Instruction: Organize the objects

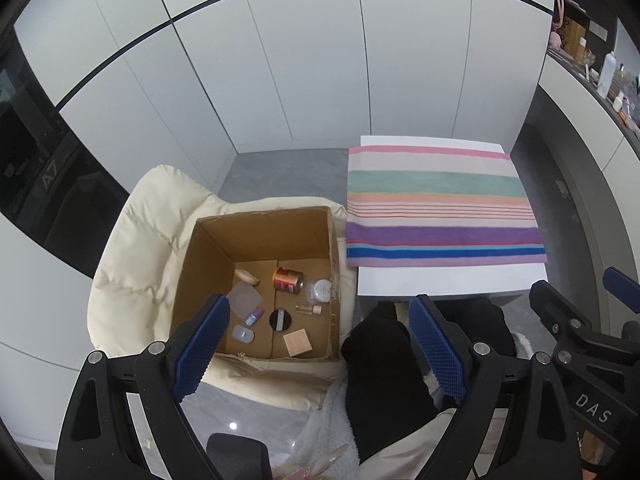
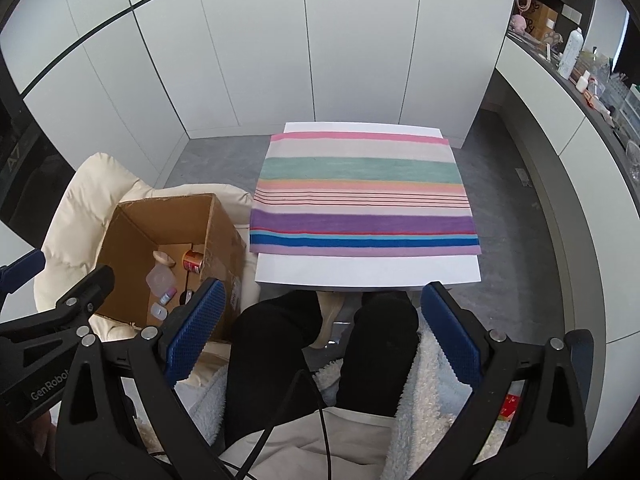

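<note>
The box (image 1: 256,280) sits on a cream cushion (image 1: 132,248) just left of the white table (image 2: 368,270) with its striped towel (image 2: 364,196), holding a can (image 1: 288,280) and small cosmetic bits. A deep reach could catch the cardboard wall or tip the can. The left gripper (image 1: 320,352) and right gripper (image 2: 332,340) hang high, angled steeply down, jaws spread wide, gripping nothing.

Left hand-held gripper (image 1: 320,344) and right hand-held gripper (image 2: 324,332) both gape wide, empty, angled downward.
</note>
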`<state>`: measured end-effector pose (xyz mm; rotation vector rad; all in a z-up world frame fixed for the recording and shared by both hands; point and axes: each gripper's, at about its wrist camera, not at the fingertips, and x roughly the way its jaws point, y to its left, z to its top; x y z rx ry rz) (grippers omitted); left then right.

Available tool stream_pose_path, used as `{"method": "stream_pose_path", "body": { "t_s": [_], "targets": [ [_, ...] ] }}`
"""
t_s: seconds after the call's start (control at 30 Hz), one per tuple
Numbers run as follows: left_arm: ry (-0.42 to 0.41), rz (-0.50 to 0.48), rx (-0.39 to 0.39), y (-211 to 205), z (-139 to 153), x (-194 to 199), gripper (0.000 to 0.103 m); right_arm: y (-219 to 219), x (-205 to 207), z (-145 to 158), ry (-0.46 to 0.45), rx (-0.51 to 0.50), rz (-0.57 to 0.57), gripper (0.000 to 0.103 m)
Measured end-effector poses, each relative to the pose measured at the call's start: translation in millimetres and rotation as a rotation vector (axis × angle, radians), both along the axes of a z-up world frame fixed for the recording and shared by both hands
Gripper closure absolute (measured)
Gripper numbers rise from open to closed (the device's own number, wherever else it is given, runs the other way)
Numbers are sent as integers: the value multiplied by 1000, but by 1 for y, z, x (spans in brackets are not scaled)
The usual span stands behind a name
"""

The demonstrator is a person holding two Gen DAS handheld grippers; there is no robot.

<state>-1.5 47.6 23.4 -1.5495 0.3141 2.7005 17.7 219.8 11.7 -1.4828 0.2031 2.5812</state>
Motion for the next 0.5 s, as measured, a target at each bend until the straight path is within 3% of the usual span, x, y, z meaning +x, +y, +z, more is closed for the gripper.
{"method": "stream_pose_path", "body": {
  "t_s": [0.5],
  "targets": [
    [-31, -11, 20, -2, -8, -4, 11, 3, 2, -4, -13, -7, -1, 3]
  ]
}}
